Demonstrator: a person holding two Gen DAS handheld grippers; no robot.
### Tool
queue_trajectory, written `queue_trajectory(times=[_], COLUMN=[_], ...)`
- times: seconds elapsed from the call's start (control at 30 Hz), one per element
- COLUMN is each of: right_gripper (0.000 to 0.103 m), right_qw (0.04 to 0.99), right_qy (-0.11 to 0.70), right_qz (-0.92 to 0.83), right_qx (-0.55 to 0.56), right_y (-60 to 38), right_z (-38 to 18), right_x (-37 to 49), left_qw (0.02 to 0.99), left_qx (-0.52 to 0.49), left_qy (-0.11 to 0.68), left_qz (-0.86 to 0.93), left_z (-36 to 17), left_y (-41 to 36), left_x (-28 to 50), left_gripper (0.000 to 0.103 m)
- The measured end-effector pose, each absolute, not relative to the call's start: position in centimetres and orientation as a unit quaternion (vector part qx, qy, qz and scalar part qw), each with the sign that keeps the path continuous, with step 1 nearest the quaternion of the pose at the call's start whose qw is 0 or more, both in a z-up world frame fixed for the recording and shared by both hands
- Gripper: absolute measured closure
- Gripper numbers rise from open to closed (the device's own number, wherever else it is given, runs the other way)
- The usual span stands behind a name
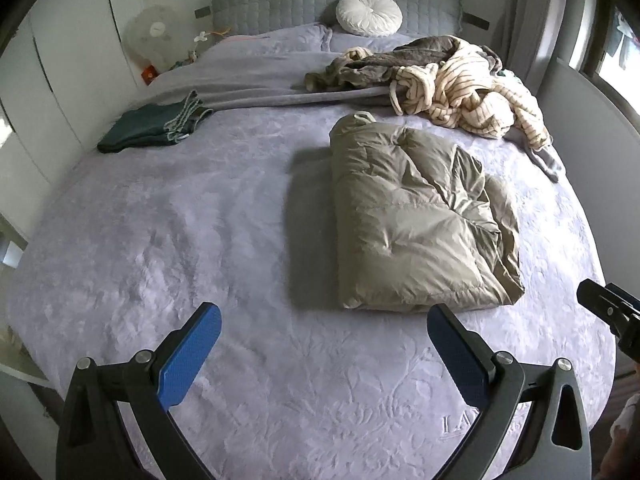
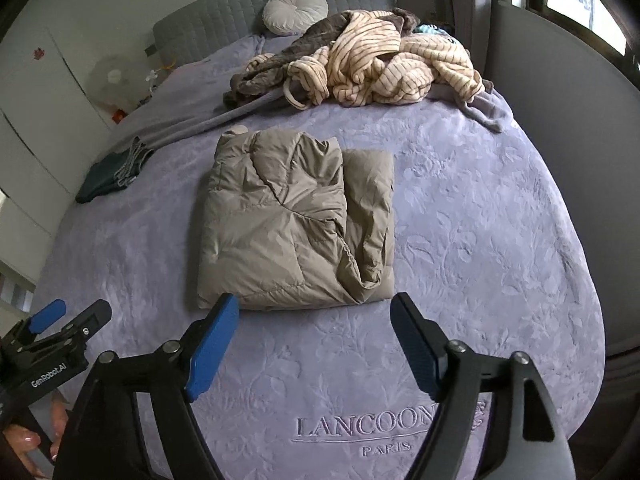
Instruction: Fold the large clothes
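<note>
**Folded puffer jacket lies on the bed, both claws open above it**

Left wrist view: The khaki puffer jacket (image 1: 420, 220) lies folded into a thick, roughly rectangular bundle on the lilac bedspread (image 1: 180, 240), at about 1 o'clock from the left claw (image 1: 324, 350). Its quilted shell is creased, with one flap laid diagonally over the top and a small loop showing at its far end. The left claw stands wide open with nothing between its blue pads, clear of the jacket's near edge. A heap of unfolded clothes (image 1: 448, 84), striped cream and grey-brown, sits at 1 o'clock near the headboard. A dark green folded garment (image 1: 152, 126) lies at 10 o'clock by the bed's edge. A round white cushion (image 1: 369, 14) leans on the headboard at 12 o'clock.

Right wrist view: The same jacket (image 2: 296, 220) lies at 12 o'clock, just beyond the right claw (image 2: 314, 330), its near hem showing past the pads. This claw too is spread open and empty. The left gripper body appears at 9 o'clock, held by a hand (image 2: 36, 440).
</note>
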State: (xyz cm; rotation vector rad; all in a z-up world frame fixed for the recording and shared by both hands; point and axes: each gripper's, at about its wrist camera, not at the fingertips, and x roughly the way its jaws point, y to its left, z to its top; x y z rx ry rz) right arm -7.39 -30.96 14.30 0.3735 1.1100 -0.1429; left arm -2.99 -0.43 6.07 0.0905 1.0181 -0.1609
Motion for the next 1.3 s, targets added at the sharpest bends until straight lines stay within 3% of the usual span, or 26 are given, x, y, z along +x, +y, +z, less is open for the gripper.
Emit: queue_trajectory(times=[1.3], right_gripper=[0.022], right_qw=[0.834], right_qy=[0.52], right_qz=[-0.067], right_qx=[0.173], right_y=[-30.21], right_z=[15.1], right_x=[-7.94], left_qw=[0.87], left_qx=[0.042], left_qy=[0.485], left_qz=[-0.072], left_z=[6.51], left_y=[-0.15], left_x=[-3.99], left_gripper=[0.0])
